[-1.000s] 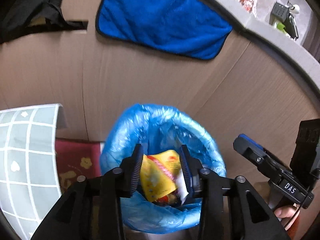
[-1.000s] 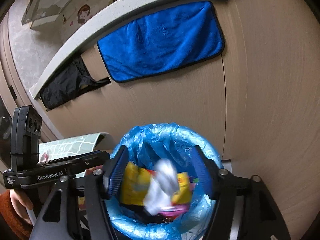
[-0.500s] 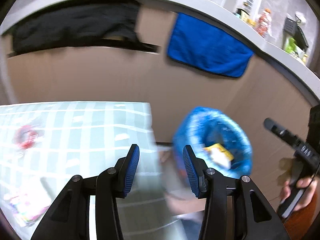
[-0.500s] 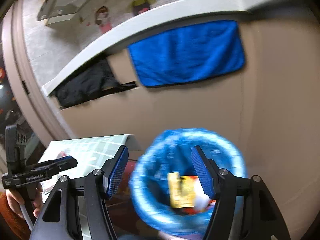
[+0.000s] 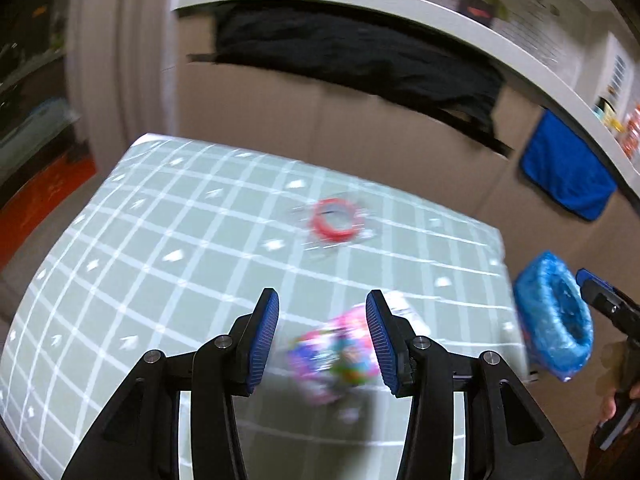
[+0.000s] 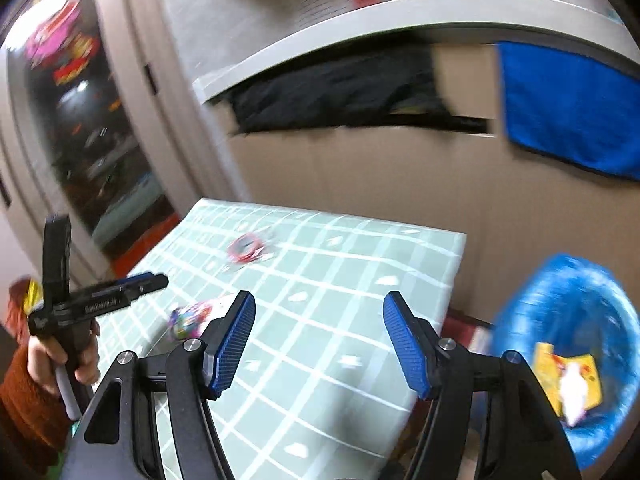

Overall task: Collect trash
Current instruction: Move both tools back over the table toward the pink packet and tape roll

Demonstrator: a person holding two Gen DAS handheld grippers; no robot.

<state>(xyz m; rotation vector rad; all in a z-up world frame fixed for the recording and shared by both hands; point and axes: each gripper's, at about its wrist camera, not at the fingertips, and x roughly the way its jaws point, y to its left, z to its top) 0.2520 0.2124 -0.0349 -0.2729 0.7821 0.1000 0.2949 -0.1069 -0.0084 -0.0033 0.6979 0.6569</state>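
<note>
Left gripper [image 5: 322,336] fingers gaping empty, crumpled pink multicolour plastic wrapper [image 5: 334,354] lying just ahead between them on checked green tabletop [image 5: 160,248]; right gripper [image 6: 318,344] hanging open, farther off.

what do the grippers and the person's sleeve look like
Both grippers, left gripper and right gripper, have black angular frames with silver bolts and ribbed blue pads. White lettering runs along the left one's side. The sleeve is rust-brown knit.
</note>
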